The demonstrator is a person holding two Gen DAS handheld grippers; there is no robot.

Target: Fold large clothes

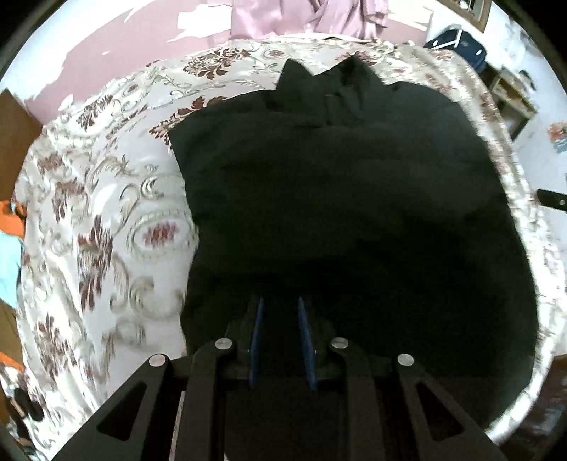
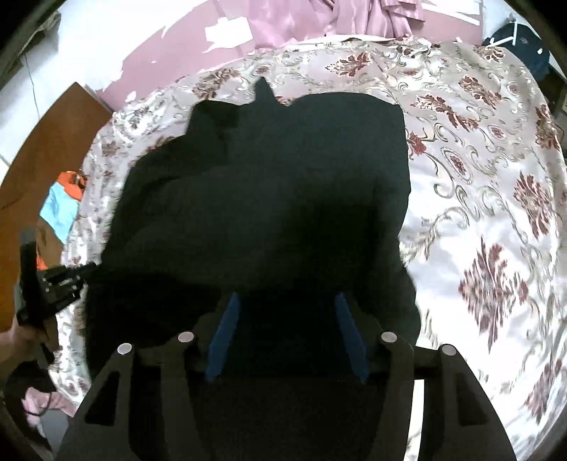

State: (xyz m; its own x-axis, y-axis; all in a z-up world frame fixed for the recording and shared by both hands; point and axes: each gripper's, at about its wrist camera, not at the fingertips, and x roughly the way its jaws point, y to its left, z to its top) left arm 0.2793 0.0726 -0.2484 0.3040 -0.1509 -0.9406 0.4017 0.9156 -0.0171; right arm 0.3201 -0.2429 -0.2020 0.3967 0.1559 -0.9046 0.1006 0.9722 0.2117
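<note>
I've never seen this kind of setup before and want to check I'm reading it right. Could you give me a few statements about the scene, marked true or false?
1. The garment on the bed is black. True.
2. The bedspread is plain white. False: it has a dark red floral pattern.
3. The right gripper has its jaws apart. True.
4. The garment's collar lies toward the far side of the bed. True.
5. The curtain behind the bed is green. False: it is pink.
</note>
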